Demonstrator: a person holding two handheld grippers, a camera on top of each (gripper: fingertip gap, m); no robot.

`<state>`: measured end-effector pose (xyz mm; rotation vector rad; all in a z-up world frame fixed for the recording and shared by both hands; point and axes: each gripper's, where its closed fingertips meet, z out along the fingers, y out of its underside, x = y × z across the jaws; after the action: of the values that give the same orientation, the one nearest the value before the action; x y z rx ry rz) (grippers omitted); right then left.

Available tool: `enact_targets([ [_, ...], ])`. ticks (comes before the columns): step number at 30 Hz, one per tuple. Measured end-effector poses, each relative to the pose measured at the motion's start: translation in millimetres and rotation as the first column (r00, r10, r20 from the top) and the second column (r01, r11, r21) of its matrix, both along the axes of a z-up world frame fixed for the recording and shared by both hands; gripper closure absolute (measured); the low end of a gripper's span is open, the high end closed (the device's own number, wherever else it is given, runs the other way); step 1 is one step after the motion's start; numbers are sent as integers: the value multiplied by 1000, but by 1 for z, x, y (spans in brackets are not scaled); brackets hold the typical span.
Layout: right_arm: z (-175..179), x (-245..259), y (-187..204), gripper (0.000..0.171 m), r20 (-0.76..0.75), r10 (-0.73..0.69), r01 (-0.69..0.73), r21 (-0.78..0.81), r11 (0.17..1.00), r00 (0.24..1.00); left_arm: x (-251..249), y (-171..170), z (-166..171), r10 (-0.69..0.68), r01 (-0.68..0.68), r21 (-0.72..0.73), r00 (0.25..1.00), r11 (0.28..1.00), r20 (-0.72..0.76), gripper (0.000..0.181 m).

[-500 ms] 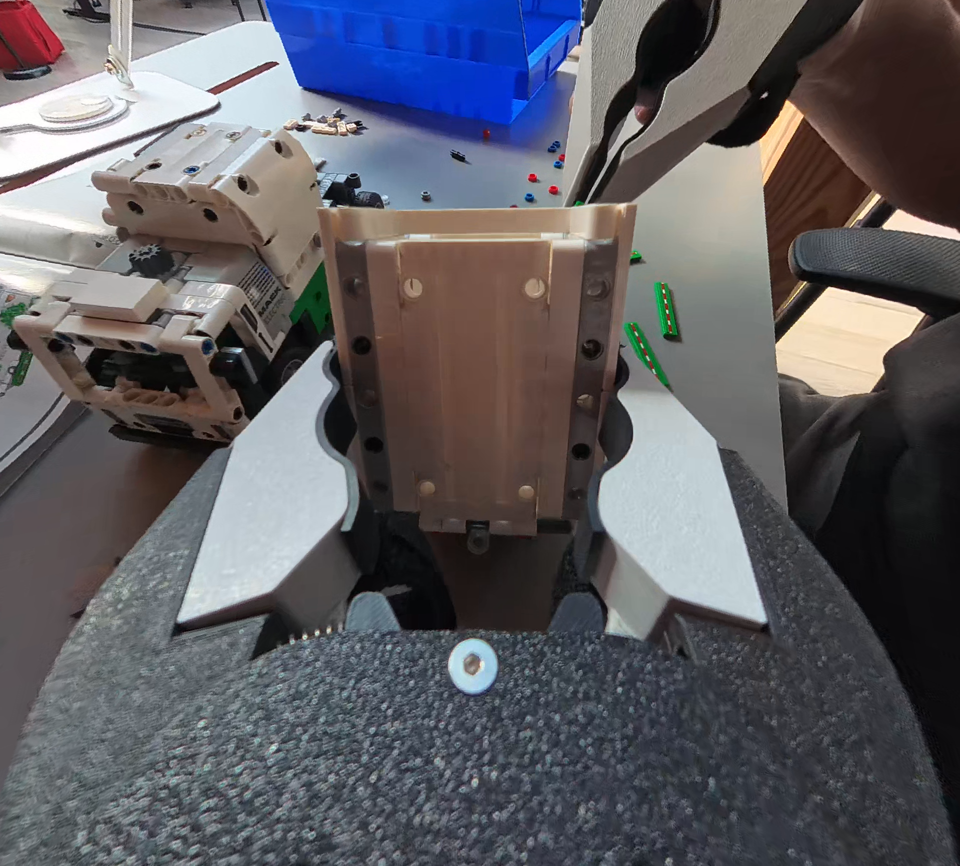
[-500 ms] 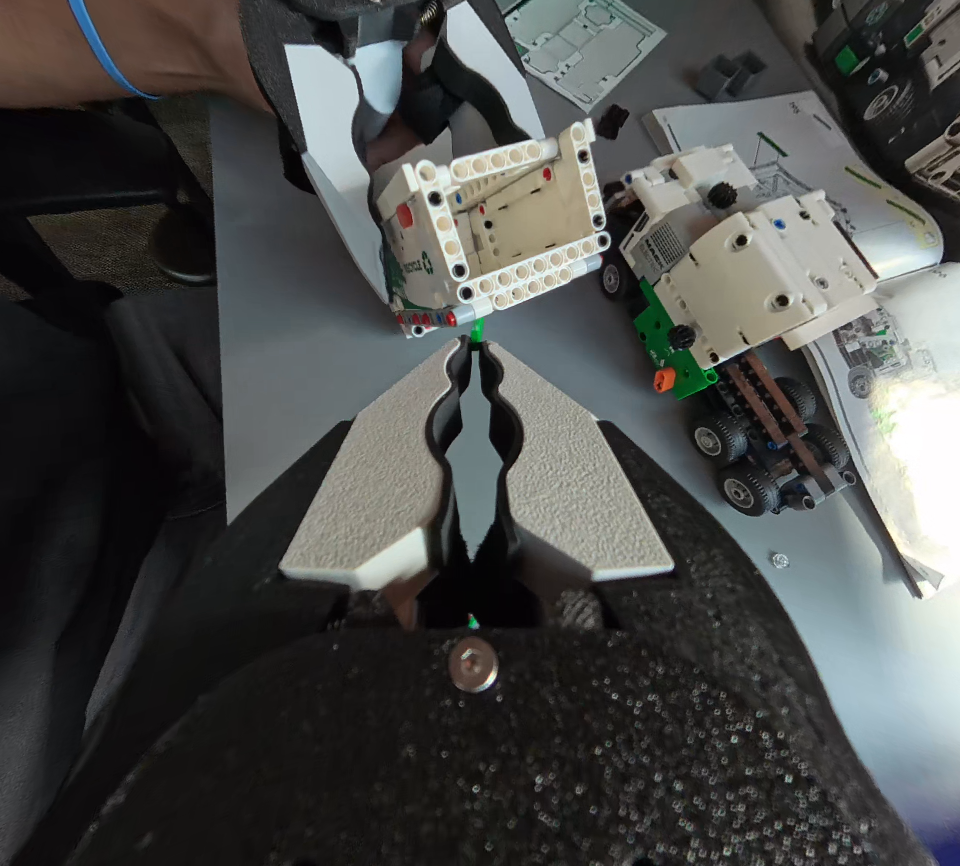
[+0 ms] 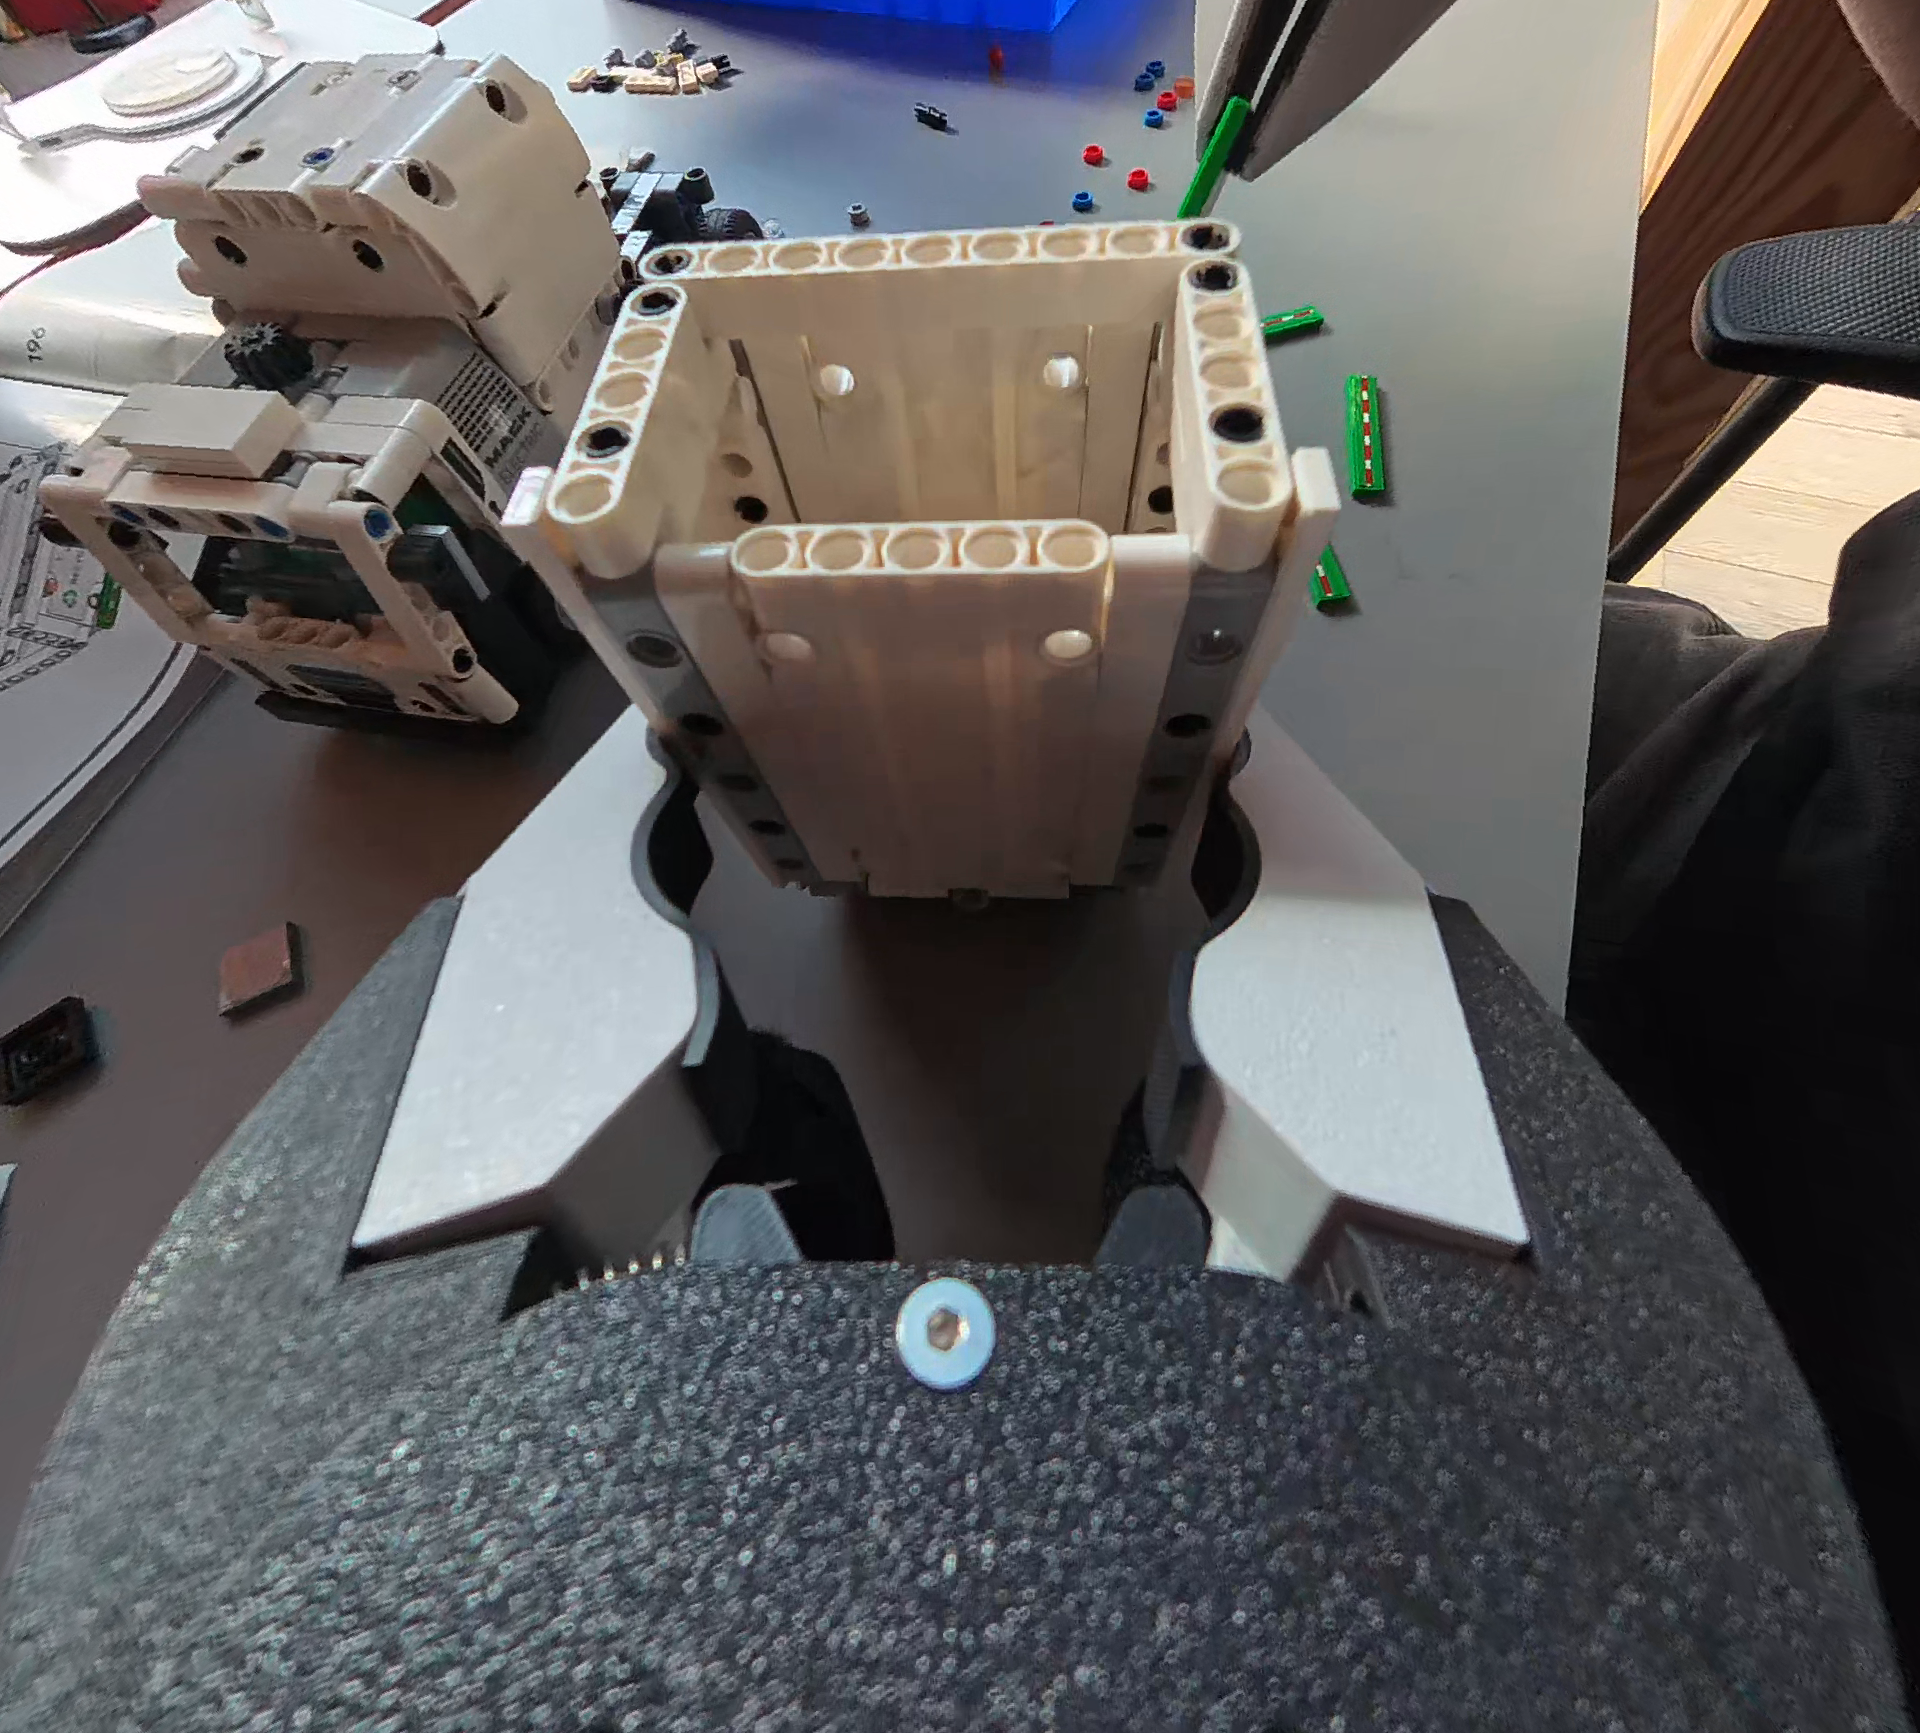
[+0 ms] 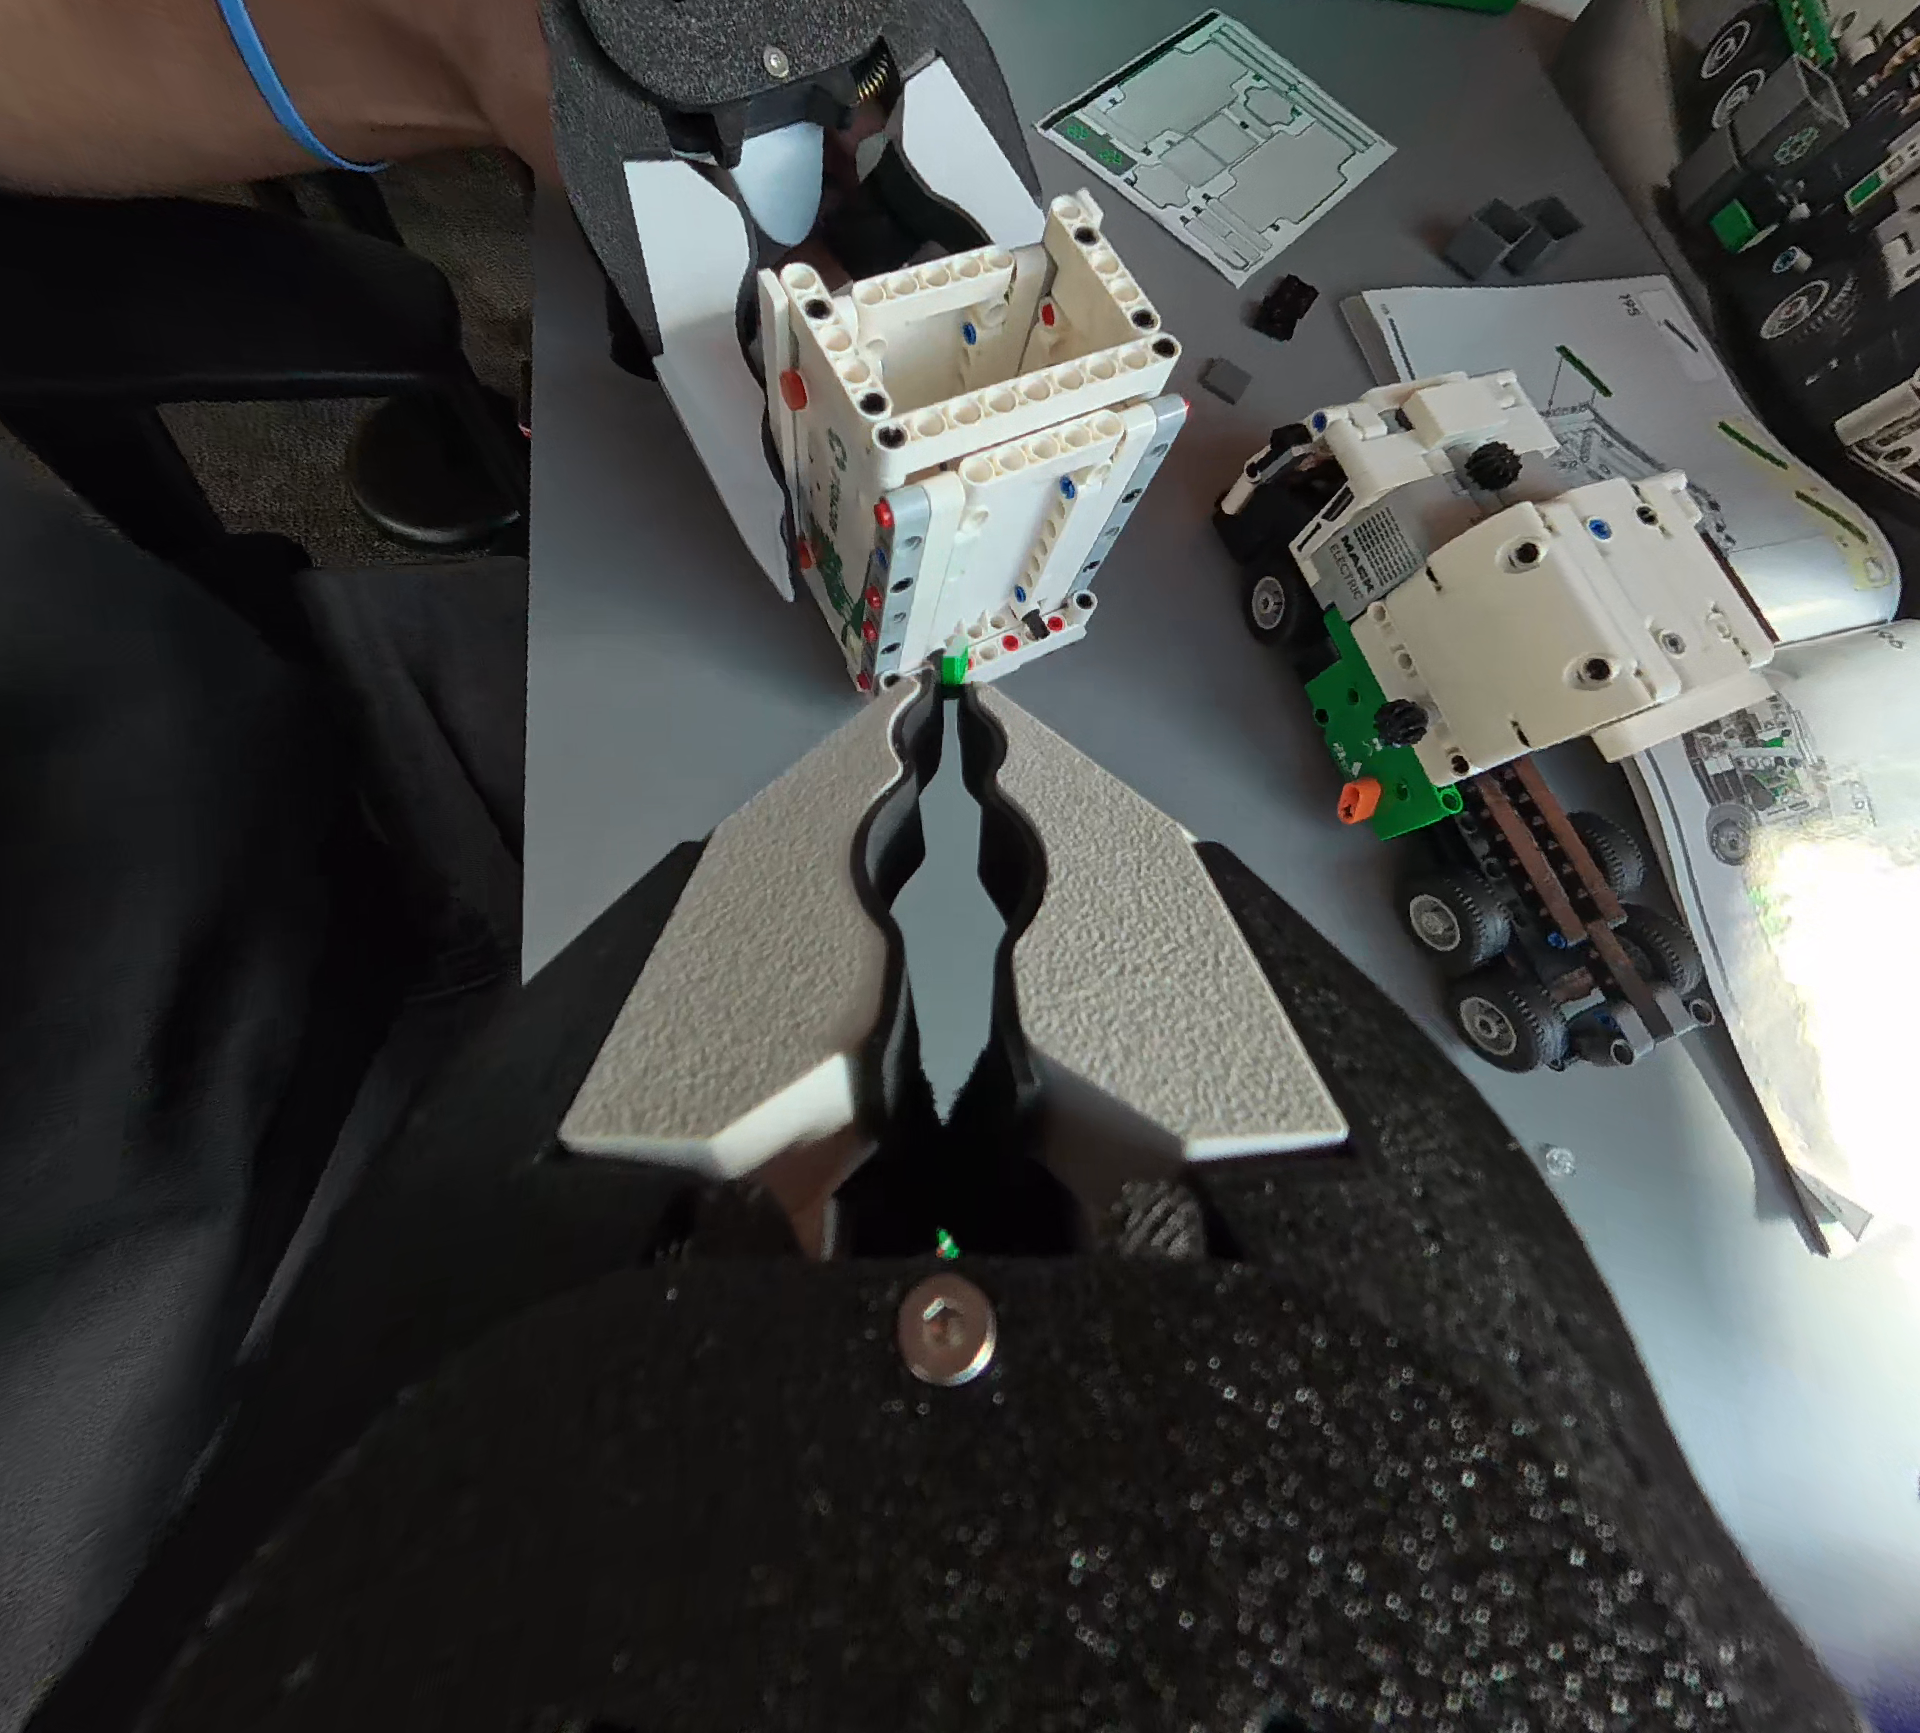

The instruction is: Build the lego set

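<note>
Our left gripper [image 3: 951,810] clamps the white box body [image 3: 935,540]; our right gripper [image 4: 940,696], pinching the green strip [image 3: 1214,156], should keep it parallel to the box edge.

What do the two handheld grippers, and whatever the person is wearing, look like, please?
Both the left gripper and right gripper have speckled black bodies, one silver screw, and pale grey wedge fingers with wavy black inner edges. The left shows a spring. A blue wristband circles that wrist.
</note>
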<state>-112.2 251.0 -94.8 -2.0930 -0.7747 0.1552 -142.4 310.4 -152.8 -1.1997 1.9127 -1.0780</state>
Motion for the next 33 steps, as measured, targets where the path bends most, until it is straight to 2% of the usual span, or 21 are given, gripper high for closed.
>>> enact_targets([
  [5, 2, 8, -12, 169, -32, -4, 3, -23, 1000, 999, -4, -1, 6, 9, -9, -21, 1000, 1000, 8, 84],
  [9, 10, -5, -28, 169, -102, 51, -55, -32, 998, 993, -22, 10, 22, 88, -88, -10, 996, 996, 7, 80],
  [10, 15, -12, -32, 169, -134, 79, -83, -24, 996, 988, -30, 11, 29, 114, -114, -9, 993, 993, 15, 85],
  [13, 26, -37, -40, 169, -226, 148, -149, 12, 989, 963, -54, -10, 52, 107, -105, -46, 994, 993, 33, 119],
  [15, 26, -50, -40, 169, -261, 179, -179, 22, 984, 949, -58, -36, 61, 75, -71, -87, 996, 994, 39, 129],
  [17, 23, -61, -41, 169, -315, 208, -214, 14, 977, 926, -56, -60, 63, 46, -42, -107, 998, 993, 31, 128],
  [20, 23, -71, -44, 169, -353, 240, -246, 29, 969, 904, -56, -92, 56, -37, 37, -119, 999, 992, 5, 139],
  [23, 22, -75, -48, 169, -332, 243, -251, 20, 968, 912, -59, -100, 52, -23, 23, -70, 1000, 997, 2, 142],
  [25, 26, -79, -52, 169, -328, 265, -271, 29, 962, 907, -62, -111, 56, -50, 52, -100, 998, 994, 27, 161],
  [28, 29, -83, -58, 169, -316, 285, -290, 31, 957, 905, -60, -116, 57, -41, 49, -115, 997, 992, 68, 179],
  [31, 36, -78, -51, 167, -344, 241, -223, 91, 971, 908, -54, -115, 62, 20, 0, -137, 989, 991, 145, 180],
  [33, 40, -67, -43, 161, -398, 156, -109, 137, 985, 904, -47, -107, 67, 118, -84, -164, 971, 983, 209, 180],
])
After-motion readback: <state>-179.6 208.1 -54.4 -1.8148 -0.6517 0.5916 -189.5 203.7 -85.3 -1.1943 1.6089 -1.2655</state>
